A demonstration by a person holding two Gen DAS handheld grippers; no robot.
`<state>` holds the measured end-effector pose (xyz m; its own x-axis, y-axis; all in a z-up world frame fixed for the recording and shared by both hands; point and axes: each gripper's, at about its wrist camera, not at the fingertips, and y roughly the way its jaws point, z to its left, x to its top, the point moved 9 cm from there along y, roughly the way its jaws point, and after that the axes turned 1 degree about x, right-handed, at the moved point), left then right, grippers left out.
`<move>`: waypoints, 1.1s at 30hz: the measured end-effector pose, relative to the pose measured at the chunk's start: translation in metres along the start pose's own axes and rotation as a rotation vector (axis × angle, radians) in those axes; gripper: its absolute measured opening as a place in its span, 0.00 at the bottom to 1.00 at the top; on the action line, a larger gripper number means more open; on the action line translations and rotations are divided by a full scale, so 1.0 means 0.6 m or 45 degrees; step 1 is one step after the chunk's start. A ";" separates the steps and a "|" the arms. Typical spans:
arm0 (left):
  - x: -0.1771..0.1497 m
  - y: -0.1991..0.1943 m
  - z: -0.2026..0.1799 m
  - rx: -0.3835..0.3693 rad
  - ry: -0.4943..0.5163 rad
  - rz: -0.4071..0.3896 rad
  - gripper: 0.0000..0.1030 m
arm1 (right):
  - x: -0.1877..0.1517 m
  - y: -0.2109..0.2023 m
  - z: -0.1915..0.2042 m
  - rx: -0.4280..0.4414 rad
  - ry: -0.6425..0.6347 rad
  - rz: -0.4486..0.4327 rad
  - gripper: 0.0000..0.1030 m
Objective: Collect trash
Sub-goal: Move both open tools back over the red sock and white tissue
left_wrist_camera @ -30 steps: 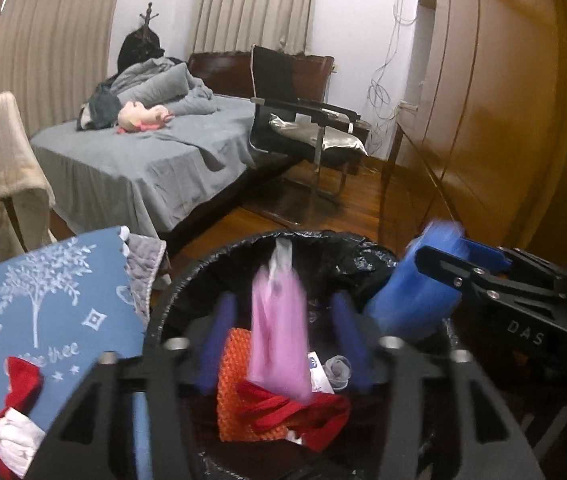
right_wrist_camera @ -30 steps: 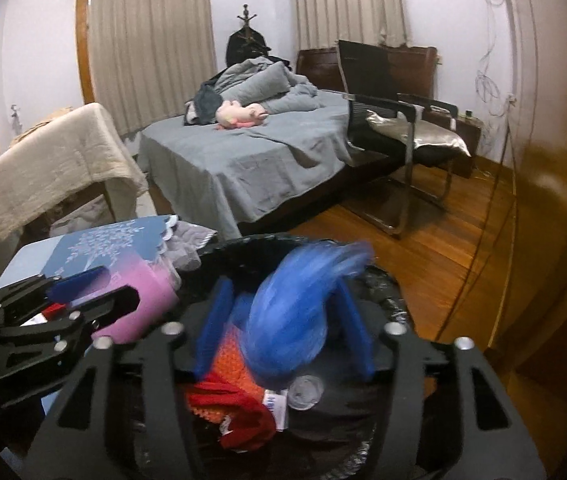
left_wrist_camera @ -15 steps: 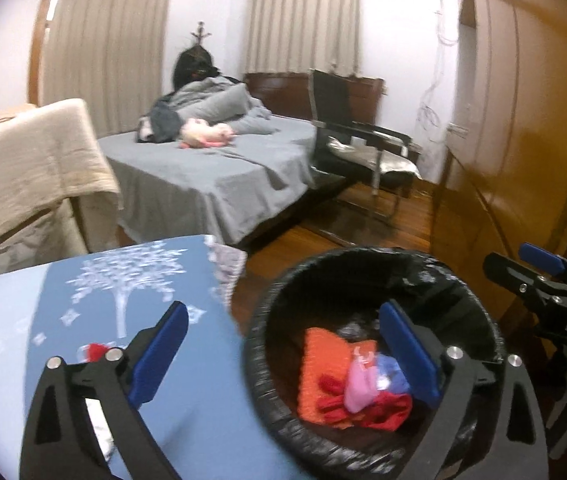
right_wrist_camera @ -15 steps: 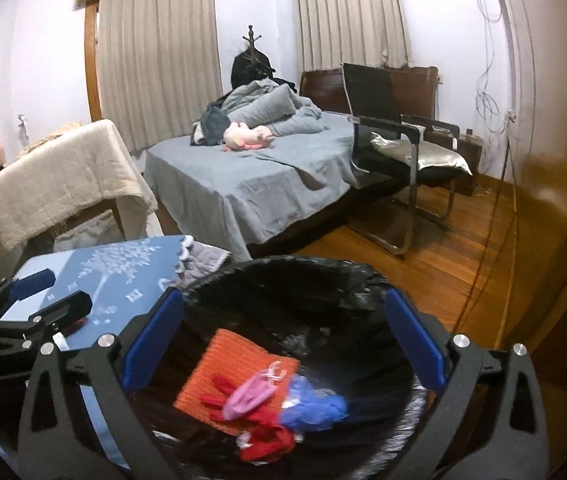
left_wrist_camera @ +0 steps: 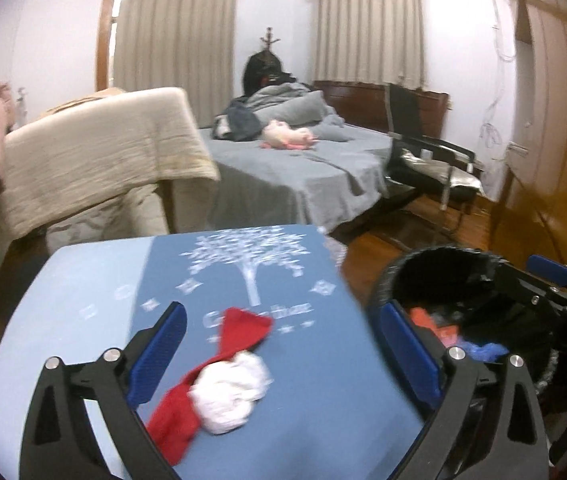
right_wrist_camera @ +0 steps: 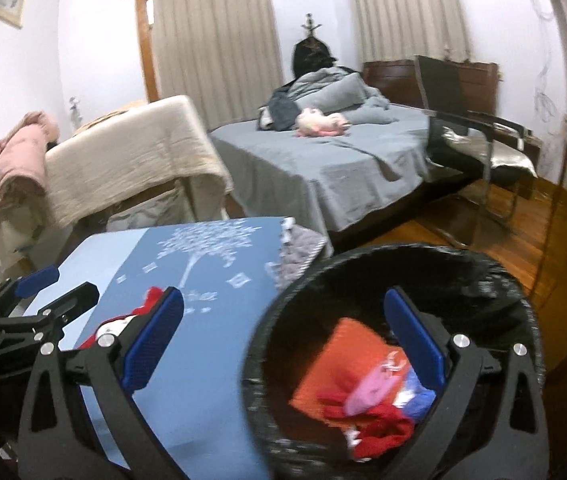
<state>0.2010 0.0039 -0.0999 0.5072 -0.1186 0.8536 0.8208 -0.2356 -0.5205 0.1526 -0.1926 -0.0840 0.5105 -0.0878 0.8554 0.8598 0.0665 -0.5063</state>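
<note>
A: Left wrist view first. What do you see?

B: The left tool (left_wrist_camera: 279,350) is spread wide and released, hanging over the blue counter (left_wrist_camera: 83,300) with nothing between its blue pads (left_wrist_camera: 157,354). Between those fingers on the counter lie a red cloth (left_wrist_camera: 243,330) and a crumpled white wad (left_wrist_camera: 229,394), touching each other.

A: And the bin?

B: The black-lined trash bin (left_wrist_camera: 387,280) stands just beside the counter's right edge. The right tool (left_wrist_camera: 543,280) reaches in over it from the right; from here I cannot tell how its fingers stand.

A: Now the right wrist view.

B: The right tool (right_wrist_camera: 283,342) is also wide open and empty. Its left finger is over the counter (right_wrist_camera: 203,380), its right one over the trash bin (right_wrist_camera: 363,254).

A: What is inside?

B: An orange cloth (right_wrist_camera: 335,360), a pink piece (right_wrist_camera: 367,390), red scraps (right_wrist_camera: 383,426) and something blue (right_wrist_camera: 419,396), piled together at the bottom. The left tool (right_wrist_camera: 49,286) shows at the left, over the counter, close to the red cloth (right_wrist_camera: 151,296) there. A grey bed (right_wrist_camera: 323,168) stands behind.
</note>
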 end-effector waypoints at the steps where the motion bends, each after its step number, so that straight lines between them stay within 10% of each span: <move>1: -0.005 -0.002 0.017 0.021 -0.013 0.003 0.93 | -0.001 0.005 0.015 0.012 -0.015 0.004 0.95; 33: -0.123 -0.019 0.305 0.333 -0.146 0.087 0.93 | -0.122 0.193 0.304 0.179 -0.204 0.280 0.95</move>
<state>0.2024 0.1917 -0.1612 0.5779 -0.0123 0.8160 0.8160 0.0279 -0.5774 0.2128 0.0031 -0.1852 0.6664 0.1014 0.7387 0.7127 0.2045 -0.6710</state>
